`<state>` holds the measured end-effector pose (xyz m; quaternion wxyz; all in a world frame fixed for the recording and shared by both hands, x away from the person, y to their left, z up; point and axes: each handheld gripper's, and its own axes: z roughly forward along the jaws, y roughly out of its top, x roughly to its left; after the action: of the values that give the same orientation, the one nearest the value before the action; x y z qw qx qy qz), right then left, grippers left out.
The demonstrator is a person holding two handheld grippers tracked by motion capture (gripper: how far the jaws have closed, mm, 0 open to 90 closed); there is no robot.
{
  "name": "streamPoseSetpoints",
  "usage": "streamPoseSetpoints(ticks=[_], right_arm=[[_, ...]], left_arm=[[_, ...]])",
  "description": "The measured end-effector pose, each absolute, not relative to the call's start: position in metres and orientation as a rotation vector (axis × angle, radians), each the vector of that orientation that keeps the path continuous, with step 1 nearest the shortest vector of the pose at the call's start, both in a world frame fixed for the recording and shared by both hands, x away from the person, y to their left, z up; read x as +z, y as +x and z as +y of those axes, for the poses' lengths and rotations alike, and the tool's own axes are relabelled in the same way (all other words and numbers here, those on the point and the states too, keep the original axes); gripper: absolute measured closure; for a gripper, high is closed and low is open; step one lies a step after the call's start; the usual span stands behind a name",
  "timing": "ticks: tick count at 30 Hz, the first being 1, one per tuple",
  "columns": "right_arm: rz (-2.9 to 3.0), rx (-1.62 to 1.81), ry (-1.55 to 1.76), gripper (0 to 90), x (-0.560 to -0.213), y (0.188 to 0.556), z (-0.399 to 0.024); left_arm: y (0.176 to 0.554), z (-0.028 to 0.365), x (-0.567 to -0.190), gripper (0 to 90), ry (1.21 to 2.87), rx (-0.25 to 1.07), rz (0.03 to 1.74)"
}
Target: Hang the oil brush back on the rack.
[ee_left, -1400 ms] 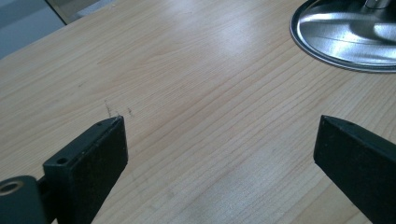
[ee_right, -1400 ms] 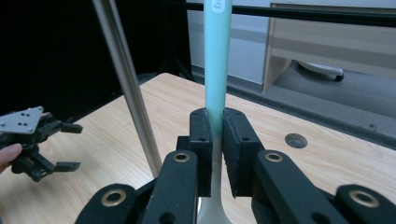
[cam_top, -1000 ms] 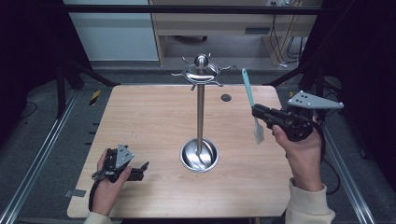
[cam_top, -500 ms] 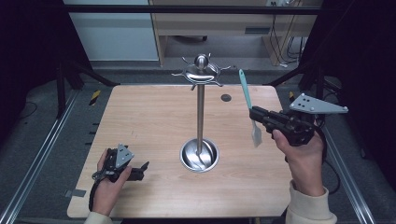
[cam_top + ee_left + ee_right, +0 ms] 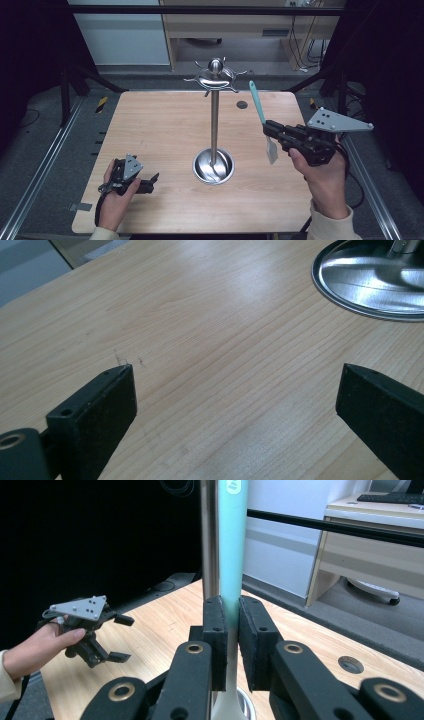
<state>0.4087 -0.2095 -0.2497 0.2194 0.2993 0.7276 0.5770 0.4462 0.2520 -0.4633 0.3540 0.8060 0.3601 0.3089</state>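
wooden table (image 5: pixel 165 130), right tool (image 5: pixel 270 129) pinching teal spatula (image 5: pixel 258 105); left tool (image 5: pixel 150 181) spread wide, empty

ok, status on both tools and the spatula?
Right tool shut on teal spatula, held upright beside rack. Left tool open, resting on table. Path to hooks clear.

The spatula (image 5: pixel 263 122) has a slim teal handle and a pale, translucent blade. It stands nearly upright above the table, handle end up and leaning slightly away, blade hanging down. It is right of the stand's pole (image 5: pixel 214 125), apart from it.
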Motion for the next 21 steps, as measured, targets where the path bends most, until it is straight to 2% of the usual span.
streamPoseSetpoints(ticks=[21], right_arm=[[2.034,1.596,0.780,82.6,-0.254,0.403,-0.196]], left_arm=[[0.446,0.254,-0.463,2.5,2.084,0.802,0.937]])
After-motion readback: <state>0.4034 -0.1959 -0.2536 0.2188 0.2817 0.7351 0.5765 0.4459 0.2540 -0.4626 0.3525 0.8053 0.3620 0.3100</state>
